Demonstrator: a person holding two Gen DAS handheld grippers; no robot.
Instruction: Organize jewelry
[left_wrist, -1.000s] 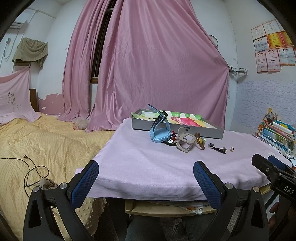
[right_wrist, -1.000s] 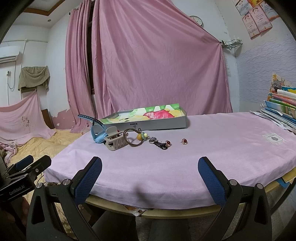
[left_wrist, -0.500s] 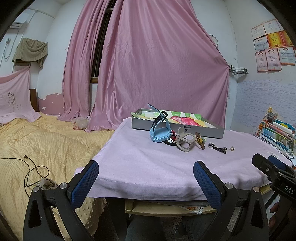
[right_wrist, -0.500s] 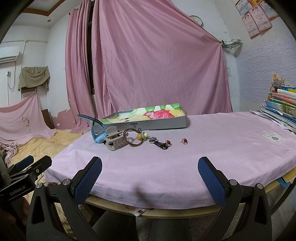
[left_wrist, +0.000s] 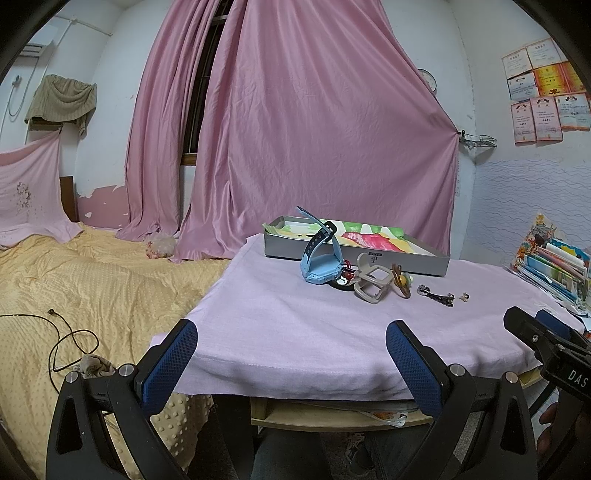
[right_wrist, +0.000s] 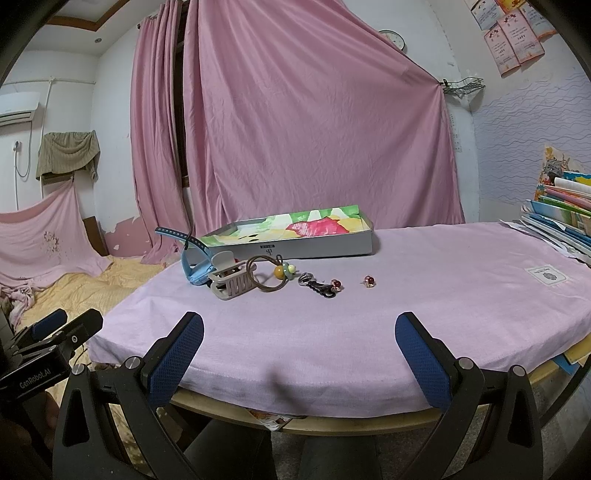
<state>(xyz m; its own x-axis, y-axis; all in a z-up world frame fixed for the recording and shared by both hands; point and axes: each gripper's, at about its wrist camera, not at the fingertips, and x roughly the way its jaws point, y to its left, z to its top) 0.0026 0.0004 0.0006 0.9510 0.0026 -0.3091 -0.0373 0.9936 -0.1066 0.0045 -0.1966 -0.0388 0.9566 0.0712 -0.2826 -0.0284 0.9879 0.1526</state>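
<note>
A grey box lid with a colourful lining (right_wrist: 295, 236) (left_wrist: 354, 247) lies at the back of the pink-covered table (right_wrist: 369, 325). In front of it sit a blue watch (right_wrist: 194, 267) (left_wrist: 317, 266), a beige hair claw (right_wrist: 231, 282) (left_wrist: 371, 284), a brown hair tie with beads (right_wrist: 275, 273) (left_wrist: 400, 282), a dark keychain clip (right_wrist: 317, 286) (left_wrist: 436, 295) and a small red earring (right_wrist: 369, 280) (left_wrist: 464, 296). My left gripper (left_wrist: 291, 347) and right gripper (right_wrist: 299, 343) both stand open at the table's near edge, well short of the items, with nothing between their fingers.
A stack of books (right_wrist: 561, 218) (left_wrist: 554, 266) rests at the table's right end. A bed with a yellow cover (left_wrist: 74, 295) and a loose cable (left_wrist: 70, 343) lies to the left. Pink curtains (right_wrist: 295, 129) hang behind. A white label (right_wrist: 546, 275) lies on the cloth.
</note>
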